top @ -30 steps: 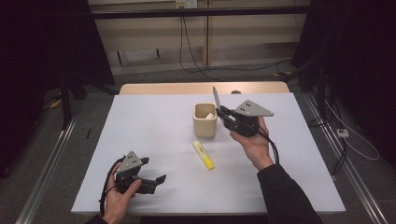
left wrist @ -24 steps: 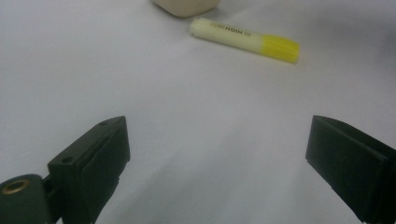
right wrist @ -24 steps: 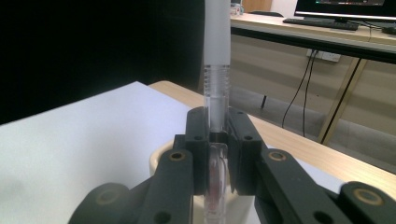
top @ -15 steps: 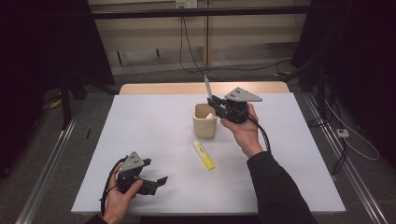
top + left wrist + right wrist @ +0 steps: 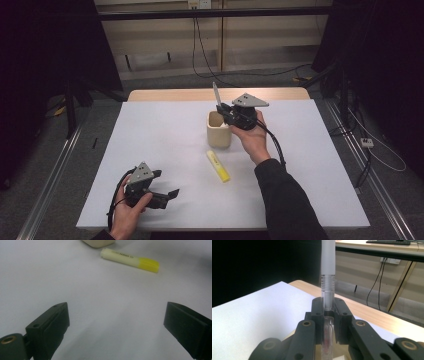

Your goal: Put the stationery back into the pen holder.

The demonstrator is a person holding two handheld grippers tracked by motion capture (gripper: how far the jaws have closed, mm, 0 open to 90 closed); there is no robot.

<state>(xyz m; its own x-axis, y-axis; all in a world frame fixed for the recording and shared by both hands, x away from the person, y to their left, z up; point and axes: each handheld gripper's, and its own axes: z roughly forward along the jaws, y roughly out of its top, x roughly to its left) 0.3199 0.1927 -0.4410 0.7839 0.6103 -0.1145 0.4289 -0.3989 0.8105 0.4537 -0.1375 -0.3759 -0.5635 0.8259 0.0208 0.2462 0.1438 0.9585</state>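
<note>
My right gripper is shut on a pen with a white upper part and a clear ribbed barrel. The pen stands nearly upright, and the gripper hovers over the rim of a beige cup. In the right gripper view the pen rises from between the closed jaws of the gripper. A yellow highlighter lies flat on the white table just in front of the cup. My left gripper rests at the front left, open and holding nothing. In its own view the left gripper faces the highlighter and the cup's base.
A bare wooden strip runs along the table's far edge. Cables hang beyond it on the floor, and a metal rail runs along the left side. Wide white surface lies between the two grippers.
My right hand has carried the pen leftward and slightly farther away, from beside the cup to over its rim. The left gripper has stayed still.
</note>
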